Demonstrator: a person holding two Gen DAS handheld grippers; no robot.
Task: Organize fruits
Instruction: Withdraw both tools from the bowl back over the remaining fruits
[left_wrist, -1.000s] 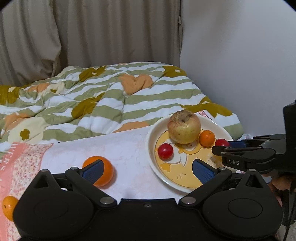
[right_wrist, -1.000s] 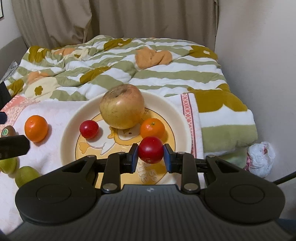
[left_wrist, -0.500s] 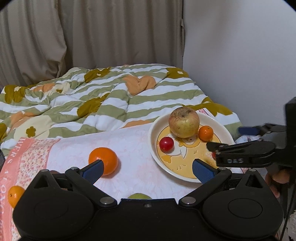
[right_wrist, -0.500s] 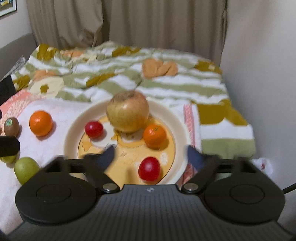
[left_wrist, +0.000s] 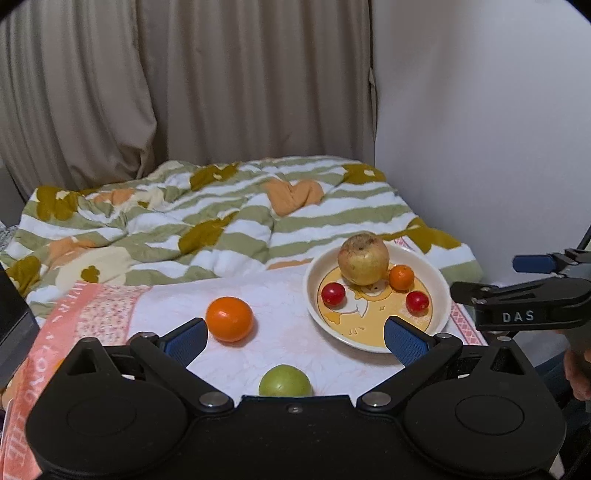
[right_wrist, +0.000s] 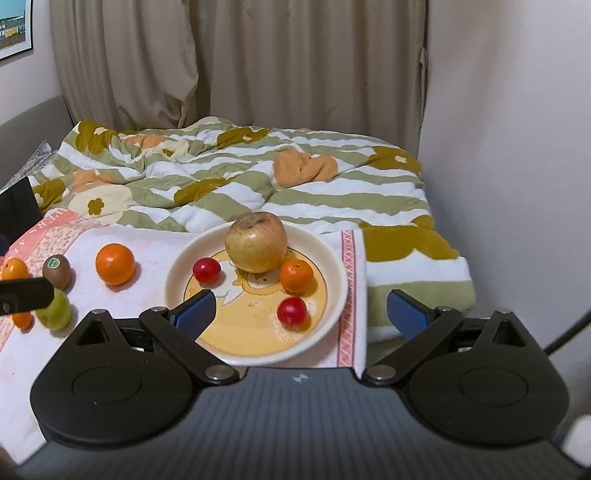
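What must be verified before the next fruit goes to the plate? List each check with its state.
1. Right gripper empty, jaws wide: ok.
2. Left gripper empty, jaws wide: ok.
3. Just-placed red cherry tomato resting on the plate, clear of both pads: ok.
4. Free space on the plate near its front rim: ok.
5. Fruits still on the cloth, namely the large orange, kiwi and green fruit: not ok, still to move.
6. Apple steady against rolling: cannot tell.
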